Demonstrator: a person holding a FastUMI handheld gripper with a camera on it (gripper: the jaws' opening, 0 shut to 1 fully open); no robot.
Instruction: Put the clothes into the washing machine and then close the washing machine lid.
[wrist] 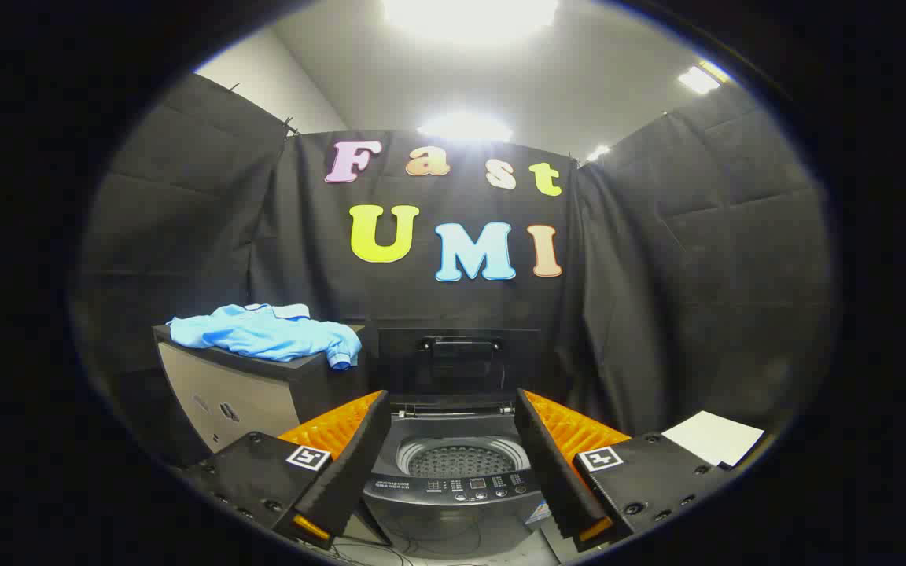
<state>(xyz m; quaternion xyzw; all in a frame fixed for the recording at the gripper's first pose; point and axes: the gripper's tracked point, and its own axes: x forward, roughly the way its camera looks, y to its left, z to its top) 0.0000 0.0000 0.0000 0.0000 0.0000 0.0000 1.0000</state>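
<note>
A light blue garment lies crumpled on top of a dark cabinet, up and to the left of my fingers. The top-loading washing machine stands straight ahead between my fingers. Its lid is raised upright against the back wall, and the perforated drum looks bare inside. My gripper is open, its black and orange fingers spread wide on either side of the drum opening, holding nothing. The garment is well apart from the fingers.
The cabinet stands directly left of the washer, its top higher than the washer's rim. A white sheet lies on a dark surface to the right. Cables trail on the floor in front of the washer. Black cloth walls close the booth.
</note>
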